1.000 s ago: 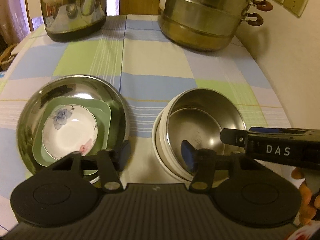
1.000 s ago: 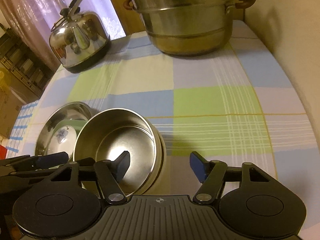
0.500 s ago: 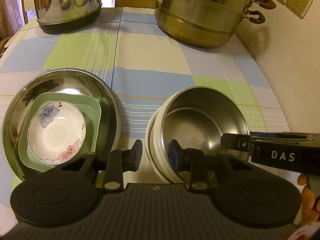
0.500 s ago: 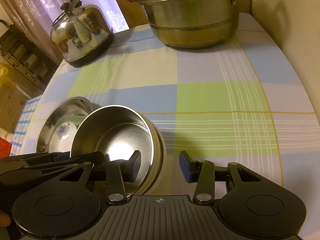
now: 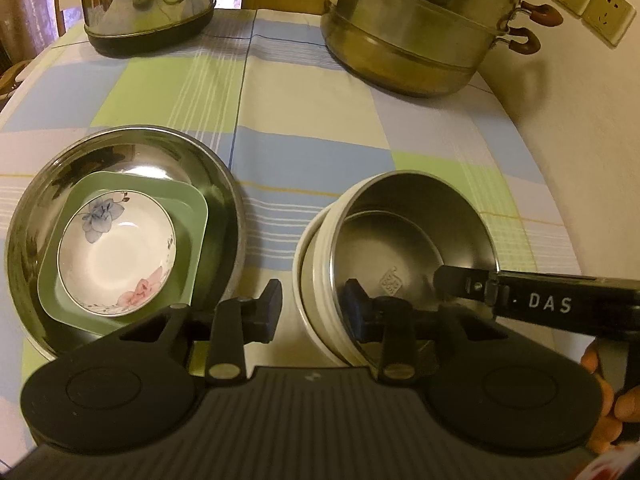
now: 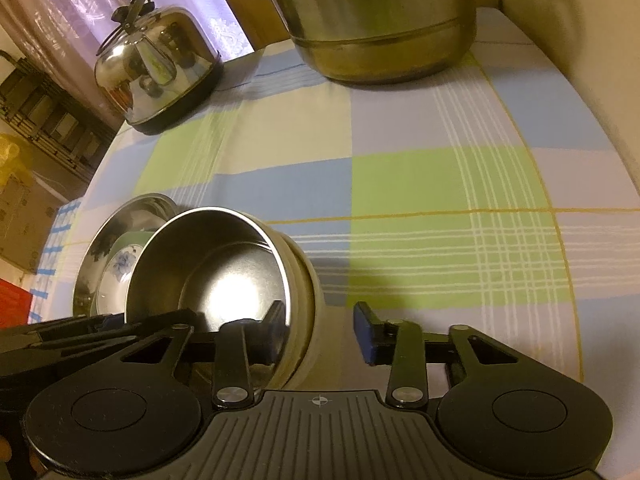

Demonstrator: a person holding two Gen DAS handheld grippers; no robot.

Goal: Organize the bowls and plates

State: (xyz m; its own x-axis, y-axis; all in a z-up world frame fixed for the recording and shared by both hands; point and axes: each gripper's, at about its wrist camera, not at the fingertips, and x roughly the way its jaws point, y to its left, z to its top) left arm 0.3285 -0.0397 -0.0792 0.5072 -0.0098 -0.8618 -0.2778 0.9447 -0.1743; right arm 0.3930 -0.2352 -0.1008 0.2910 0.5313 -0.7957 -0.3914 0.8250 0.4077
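Observation:
A steel-lined cream bowl (image 5: 412, 232) sits tilted in a second cream bowl (image 5: 310, 320) on the checked tablecloth. My left gripper (image 5: 314, 314) straddles its near-left wall, one finger inside and one outside. Its jaws are opening, and a strip of cloth shows between the outer pad and the wall. My right gripper (image 6: 320, 330) straddles the opposite wall with its jaws closing, the outer pad still clear of the bowl. Its finger (image 5: 452, 286) reaches in from the right. To the left a steel basin (image 5: 140, 156) holds a green square plate (image 5: 192, 216) and a floral bowl (image 5: 116, 252).
A steel kettle (image 5: 148, 4) stands at the back left and a big steamer pot (image 5: 420, 32) at the back right. The wall with sockets (image 5: 592, 4) runs close along the table's right edge. A hand (image 5: 600, 364) holds the right gripper.
Both grippers' jaws have narrowed around the steel-lined bowl's walls. The bowl now leans more. Neither hand has shifted much.

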